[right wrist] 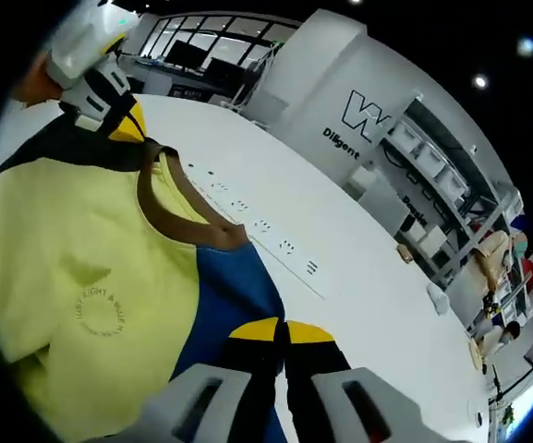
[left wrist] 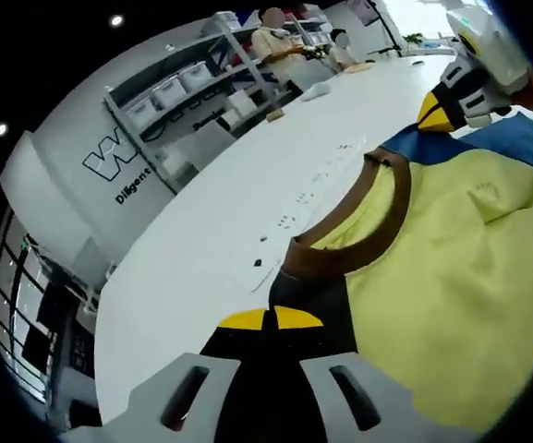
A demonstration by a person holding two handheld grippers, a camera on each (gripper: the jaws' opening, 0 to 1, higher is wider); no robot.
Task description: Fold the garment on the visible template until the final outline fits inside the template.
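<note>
The yellow cotton T-shirt [left wrist: 451,277] with brown collar [left wrist: 358,226], one black and one blue shoulder, hangs over the white table [left wrist: 211,231], neckline uppermost, long axis running down from your grippers. Your left gripper [left wrist: 271,318] pinches the black shoulder, your right gripper [right wrist: 280,330] the blue one, jaws closed. I'd judge no fold made yet.

A yellow garment [right wrist: 81,277] with a brown collar [right wrist: 187,208], one blue shoulder panel and one black, carries a small circular print on its chest. It lies on a white desk [right wrist: 358,268]. Both grippers have black jaws tipped yellow.
</note>
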